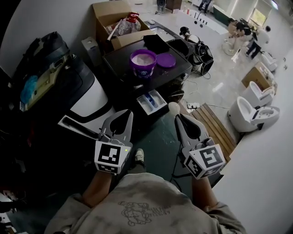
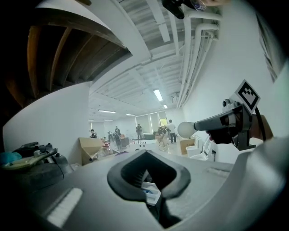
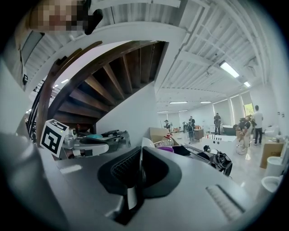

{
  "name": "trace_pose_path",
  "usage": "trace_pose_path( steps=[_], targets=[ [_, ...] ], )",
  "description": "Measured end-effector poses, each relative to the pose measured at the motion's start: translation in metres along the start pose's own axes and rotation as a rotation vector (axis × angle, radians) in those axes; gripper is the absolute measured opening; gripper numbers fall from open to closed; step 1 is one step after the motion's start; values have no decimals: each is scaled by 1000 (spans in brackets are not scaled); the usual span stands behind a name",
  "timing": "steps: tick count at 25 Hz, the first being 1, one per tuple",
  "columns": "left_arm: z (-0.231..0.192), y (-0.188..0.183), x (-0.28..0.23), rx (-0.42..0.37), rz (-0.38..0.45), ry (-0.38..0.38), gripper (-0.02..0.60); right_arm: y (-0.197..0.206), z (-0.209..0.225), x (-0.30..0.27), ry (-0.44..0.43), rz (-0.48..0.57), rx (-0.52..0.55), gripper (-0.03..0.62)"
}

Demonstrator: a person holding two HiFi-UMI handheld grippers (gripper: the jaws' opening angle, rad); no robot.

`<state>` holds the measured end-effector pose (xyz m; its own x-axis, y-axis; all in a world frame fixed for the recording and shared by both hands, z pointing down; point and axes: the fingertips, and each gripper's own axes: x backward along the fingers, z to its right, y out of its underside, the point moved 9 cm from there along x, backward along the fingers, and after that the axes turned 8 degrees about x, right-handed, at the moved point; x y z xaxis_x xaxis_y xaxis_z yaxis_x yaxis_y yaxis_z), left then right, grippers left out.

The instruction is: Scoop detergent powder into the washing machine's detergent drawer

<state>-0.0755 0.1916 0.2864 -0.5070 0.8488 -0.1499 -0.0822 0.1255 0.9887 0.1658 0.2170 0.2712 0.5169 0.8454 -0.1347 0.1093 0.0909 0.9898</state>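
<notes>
Holds a pair of tongs in each hand, side by side at 6 o'clock in the head view, both aimed toward 12 o'clock. Has the left tongs (image 1: pixel 127 114) pressed together on nothing. Pinches the thin white handle of a scoop (image 1: pixel 173 108) in the right tongs (image 1: pixel 178 117), with the round bowl sticking out past the tips and clear of every surface. Cannot tell whether the bowl carries powder.

Faces the white and blue detergent drawer (image 1: pixel 151 101), pulled open at 12 o'clock of the gap between the two tongs. Drawer near the scoop bowl, toward its 10 o'clock, below the front edge of a dark tabletop (image 1: pixel 121 66).

On that tabletop, at 12 o'clock of the drawer: an open purple detergent tub (image 1: pixel 143 71) with white powder inside, and its purple lid (image 1: pixel 165 60) lying flat just at 3 o'clock of it. Beyond the tub, toward 11 o'clock: a cardboard box (image 1: pixel 106 11) with a red-capped bottle (image 1: pixel 130 23) in it.

At 3 o'clock of the right tongs: a slatted wooden board (image 1: pixel 215 125) on the floor, with white toilets (image 1: pixel 249 114) past it.
</notes>
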Motion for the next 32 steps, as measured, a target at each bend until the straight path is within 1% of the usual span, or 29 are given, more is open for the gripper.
trace_pose_path(
  steps=[3,8,13,16,18,22,26,29,32],
  targets=[
    [-24,-2,-31,8,-26,23,2,-3,15,-35,4,-26,-4,37],
    [-66,-6,-80,23,-19,43,1,-6,37,-97,6,-70,-11,37],
    [-105,0,-117,23,-69,63,0,-7,48,-151,2,-115,6,37],
    [-124,3,-137,47,-90,87,0,-7,55,-180,5,-142,11,37],
    [-136,6,-148,37,-102,96,1,-4,59,-196,8,-157,14,37],
    [-155,6,-164,10,-141,104,1,-3,63,-220,11,-189,14,37],
    [-165,11,-176,32,-139,126,2,-2,65,-235,5,-227,19,37],
    [-171,13,-183,48,-125,131,2,0,70,-242,5,-256,25,37],
    [-173,14,-189,53,-131,133,0,3,76,-247,4,-277,18,37]
  ],
)
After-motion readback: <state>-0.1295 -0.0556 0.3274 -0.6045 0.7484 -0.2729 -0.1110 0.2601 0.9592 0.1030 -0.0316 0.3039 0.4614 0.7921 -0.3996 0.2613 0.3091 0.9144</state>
